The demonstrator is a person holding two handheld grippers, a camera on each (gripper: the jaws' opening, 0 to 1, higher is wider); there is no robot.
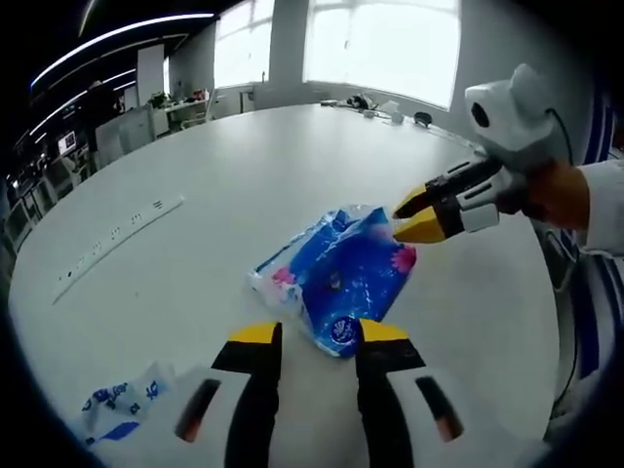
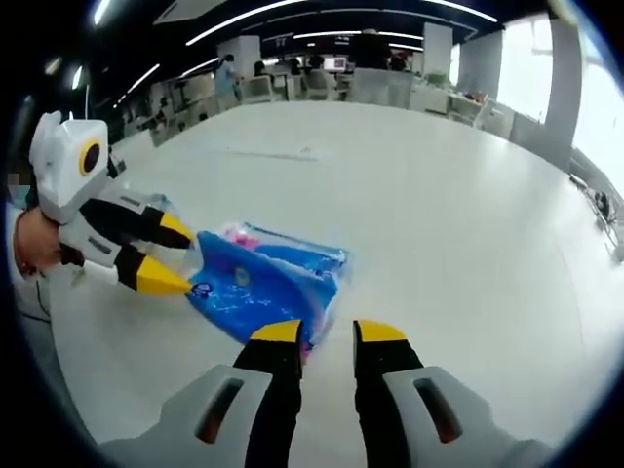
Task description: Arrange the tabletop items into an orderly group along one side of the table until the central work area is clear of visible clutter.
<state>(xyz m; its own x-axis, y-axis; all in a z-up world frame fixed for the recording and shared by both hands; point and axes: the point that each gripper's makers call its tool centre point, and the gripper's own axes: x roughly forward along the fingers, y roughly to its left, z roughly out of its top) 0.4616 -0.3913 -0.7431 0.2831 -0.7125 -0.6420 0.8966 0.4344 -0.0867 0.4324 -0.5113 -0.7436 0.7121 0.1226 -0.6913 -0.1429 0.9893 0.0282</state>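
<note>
A blue plastic pack with pink and white print (image 1: 341,273) lies flat on the white table (image 1: 292,166). My left gripper (image 1: 320,333) is open, and the pack's near corner sits just between its yellow tips. My right gripper (image 1: 417,217) comes in from the right with its jaws apart at the pack's far corner. In the right gripper view the same pack (image 2: 258,278) lies just ahead of my open right gripper (image 2: 329,333), its edge reaching the left jaw. My left gripper (image 2: 172,255) stands on the pack's other side, held by a hand.
A crumpled white and blue wrapper (image 1: 122,405) lies near the table edge beside my left gripper. A long white power strip (image 1: 117,244) lies farther left. Small items (image 1: 390,109) sit at the table's far rim. Desks and chairs (image 2: 292,83) stand beyond the table.
</note>
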